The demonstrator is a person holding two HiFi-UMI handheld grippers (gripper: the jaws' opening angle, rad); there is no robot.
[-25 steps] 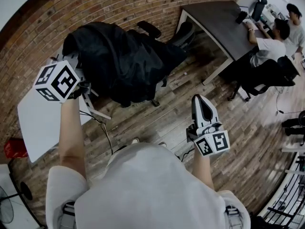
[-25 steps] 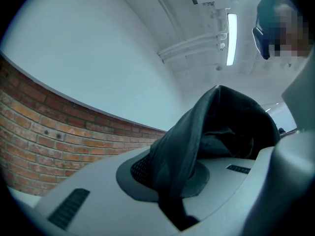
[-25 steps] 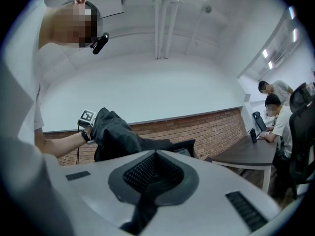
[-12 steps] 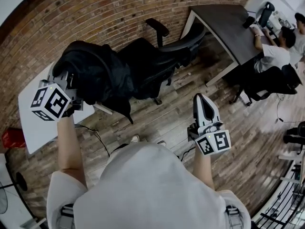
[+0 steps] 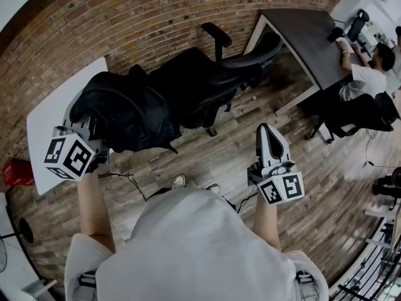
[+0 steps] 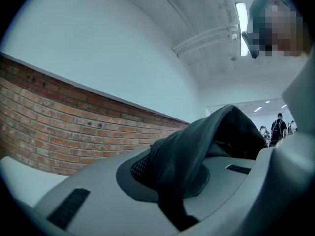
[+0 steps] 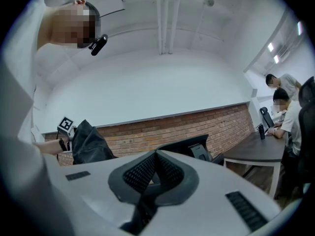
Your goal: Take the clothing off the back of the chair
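The black jacket (image 5: 125, 115) hangs bunched from my left gripper (image 5: 94, 132), left of the black office chair (image 5: 213, 80) and over the edge of a white table (image 5: 56, 105). In the left gripper view the jaws of my left gripper (image 6: 183, 181) are shut on a fold of the jacket (image 6: 206, 141). The chair's backrest (image 5: 260, 47) shows bare. I cannot tell whether the jacket's hem still touches the seat. My right gripper (image 5: 267, 133) stays level in front of me, shut with nothing in it. The right gripper view shows my right gripper (image 7: 155, 157), the jacket (image 7: 88, 144) and the chair (image 7: 189, 149).
A brick wall (image 5: 125, 24) runs behind the chair. A dark desk (image 5: 307, 36) stands at the right, with people seated at it (image 5: 369, 74). A cable (image 5: 128, 184) lies on the wooden floor (image 5: 207, 155) near my feet. A red object (image 5: 14, 173) sits at far left.
My left gripper has pulled the jacket left and down, off the chair towards the white table; the chair now shows bare. My right gripper has hardly shifted.
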